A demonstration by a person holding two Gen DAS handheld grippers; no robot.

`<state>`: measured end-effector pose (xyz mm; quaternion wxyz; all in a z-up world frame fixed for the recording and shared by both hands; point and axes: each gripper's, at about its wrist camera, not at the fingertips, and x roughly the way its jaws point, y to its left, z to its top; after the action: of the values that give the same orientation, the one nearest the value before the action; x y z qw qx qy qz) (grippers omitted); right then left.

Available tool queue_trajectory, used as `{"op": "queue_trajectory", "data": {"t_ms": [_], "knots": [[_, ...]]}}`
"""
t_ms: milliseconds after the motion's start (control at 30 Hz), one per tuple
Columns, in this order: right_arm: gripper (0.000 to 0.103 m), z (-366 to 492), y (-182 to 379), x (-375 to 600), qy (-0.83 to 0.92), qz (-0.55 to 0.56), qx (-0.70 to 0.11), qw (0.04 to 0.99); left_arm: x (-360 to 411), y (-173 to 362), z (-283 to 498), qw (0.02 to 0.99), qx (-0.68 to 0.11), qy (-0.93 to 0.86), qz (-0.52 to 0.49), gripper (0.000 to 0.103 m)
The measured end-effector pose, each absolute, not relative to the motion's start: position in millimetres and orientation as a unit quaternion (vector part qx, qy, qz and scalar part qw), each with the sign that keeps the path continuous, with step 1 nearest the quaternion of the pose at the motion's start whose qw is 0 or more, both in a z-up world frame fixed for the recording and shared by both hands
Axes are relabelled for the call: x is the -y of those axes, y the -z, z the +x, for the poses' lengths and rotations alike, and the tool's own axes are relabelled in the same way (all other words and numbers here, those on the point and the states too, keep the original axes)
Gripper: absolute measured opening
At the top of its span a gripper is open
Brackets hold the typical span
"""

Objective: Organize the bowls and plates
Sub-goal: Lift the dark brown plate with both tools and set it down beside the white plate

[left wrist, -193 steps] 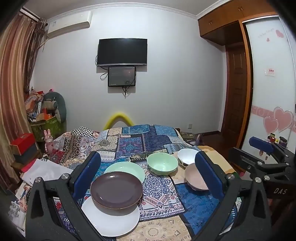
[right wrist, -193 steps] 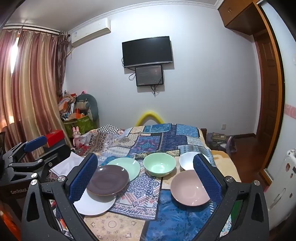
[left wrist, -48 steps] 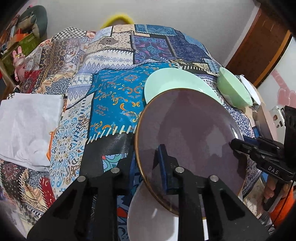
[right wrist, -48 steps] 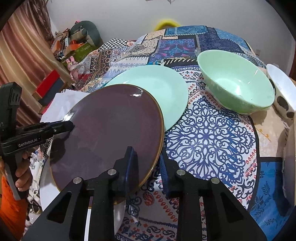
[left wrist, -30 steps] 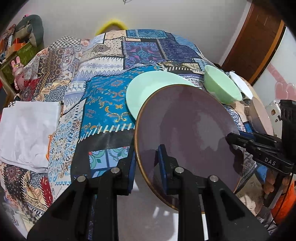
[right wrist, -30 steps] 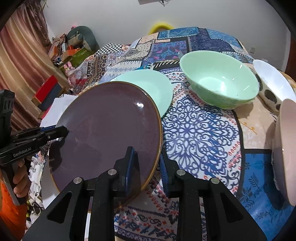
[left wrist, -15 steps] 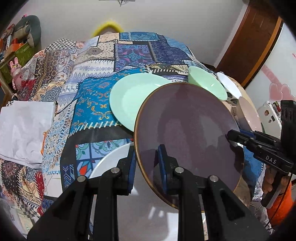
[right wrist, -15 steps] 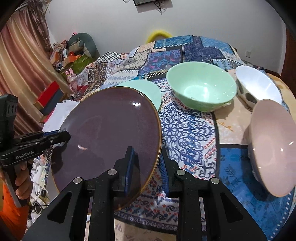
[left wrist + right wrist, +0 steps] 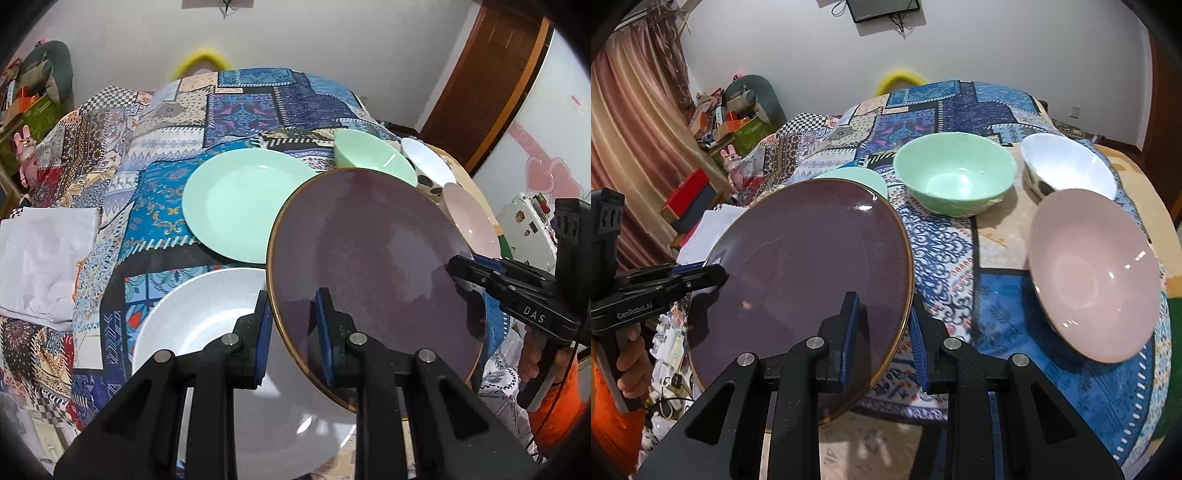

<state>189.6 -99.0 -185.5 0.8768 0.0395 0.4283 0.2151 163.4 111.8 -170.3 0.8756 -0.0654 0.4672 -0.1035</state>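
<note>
Purple plate [image 9: 373, 266] is pinched at opposite rims by both the left hand-held gripper [image 9: 291, 325] and right hand-held gripper [image 9: 882, 328], nearly closed, held tilted over the white plate [image 9: 207, 314]. Thin rim grips could slip if the hands drift apart. Farther off on the bed: green plate [image 9: 240, 203], green bowl [image 9: 955, 177].

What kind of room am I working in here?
Probably a bedroom at home: the dishes sit on a patchwork quilt spread over what looks like a bed, with curtains and a wall screen behind.
</note>
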Motion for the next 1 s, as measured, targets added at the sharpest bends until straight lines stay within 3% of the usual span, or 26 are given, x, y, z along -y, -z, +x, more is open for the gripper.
{"op": "queue_trajectory", "data": {"t_ms": [1000], "knots": [[0.024,168.7,220.5,171.9,-0.181,0.085,-0.459,0.866,-37.3,216.4,174.3,0.838,-0.525,0.135,-0.062,0.023]]}}
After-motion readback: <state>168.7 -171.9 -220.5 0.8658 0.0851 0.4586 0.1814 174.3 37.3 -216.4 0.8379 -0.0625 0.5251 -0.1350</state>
